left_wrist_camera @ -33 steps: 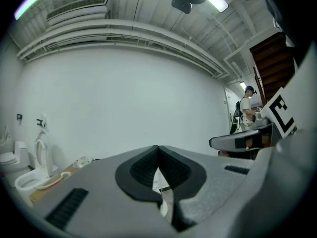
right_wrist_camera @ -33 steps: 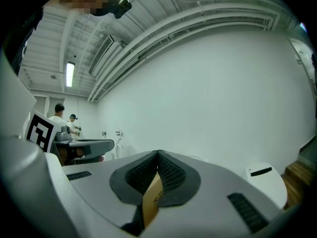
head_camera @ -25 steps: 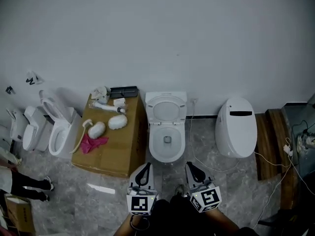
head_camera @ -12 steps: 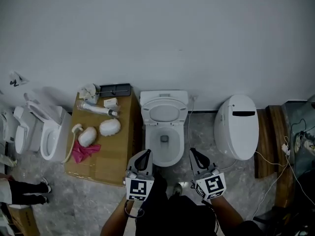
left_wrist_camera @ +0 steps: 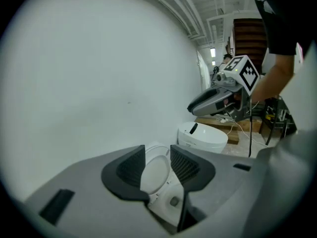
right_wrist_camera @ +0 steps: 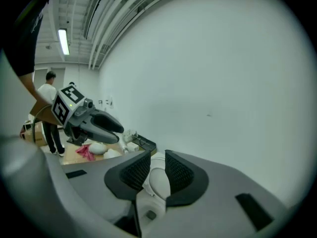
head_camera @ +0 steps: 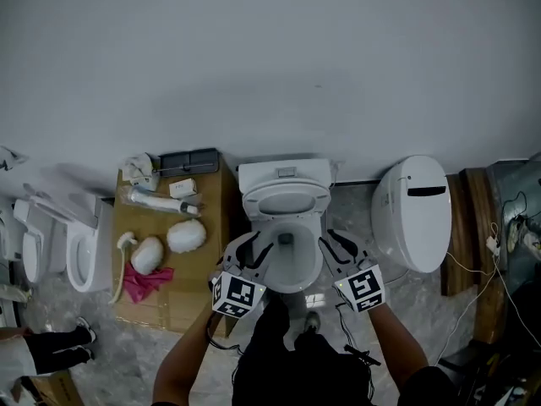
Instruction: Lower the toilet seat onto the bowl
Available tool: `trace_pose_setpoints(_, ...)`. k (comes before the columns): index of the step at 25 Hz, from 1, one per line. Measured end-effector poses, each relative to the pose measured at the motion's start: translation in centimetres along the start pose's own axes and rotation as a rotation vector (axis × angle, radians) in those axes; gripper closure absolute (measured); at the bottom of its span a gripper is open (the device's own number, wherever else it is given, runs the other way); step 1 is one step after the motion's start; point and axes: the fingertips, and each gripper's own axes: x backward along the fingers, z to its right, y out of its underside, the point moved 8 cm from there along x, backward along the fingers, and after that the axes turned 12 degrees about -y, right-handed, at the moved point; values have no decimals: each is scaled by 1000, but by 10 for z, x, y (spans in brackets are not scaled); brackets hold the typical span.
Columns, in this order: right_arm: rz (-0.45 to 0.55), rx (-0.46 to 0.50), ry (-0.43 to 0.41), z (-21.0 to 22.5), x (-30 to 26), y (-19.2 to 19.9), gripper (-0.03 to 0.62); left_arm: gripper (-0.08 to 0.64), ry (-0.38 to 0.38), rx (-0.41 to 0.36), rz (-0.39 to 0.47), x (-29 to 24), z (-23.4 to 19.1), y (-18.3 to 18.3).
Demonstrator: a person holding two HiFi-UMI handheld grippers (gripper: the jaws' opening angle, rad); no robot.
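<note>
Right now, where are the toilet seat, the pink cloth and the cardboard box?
toilet seat (head_camera: pixel 251 201), head view, left side of its ring.
pink cloth (head_camera: pixel 142 282), head view, its middle.
cardboard box (head_camera: pixel 215 205), head view, bare top.

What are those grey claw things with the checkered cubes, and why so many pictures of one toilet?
A person holds a grabbing tool in each hand: the left tool and the right tool. The cubes are part of them. One picture comes from a camera on the person's head, looking down. The other two come from cameras riding on each tool, looking along its jaws. Both tools' jaws have just been opening, and nothing is between them. In front stands a toilet, its seat tipped up, off the bowl. Beside it a cardboard box carries white parts and a pink cloth.
</note>
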Motion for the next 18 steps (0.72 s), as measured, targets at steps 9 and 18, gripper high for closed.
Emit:
trace_pose_setpoints(9, -283, 119, -58, 76, -90, 48, 483, 381, 162, -216, -72, -107, -23, 34)
trace_pose_setpoints(18, -488, 231, -99, 118, -158, 100, 483, 368, 225, -328, -160, -179, -32, 73)
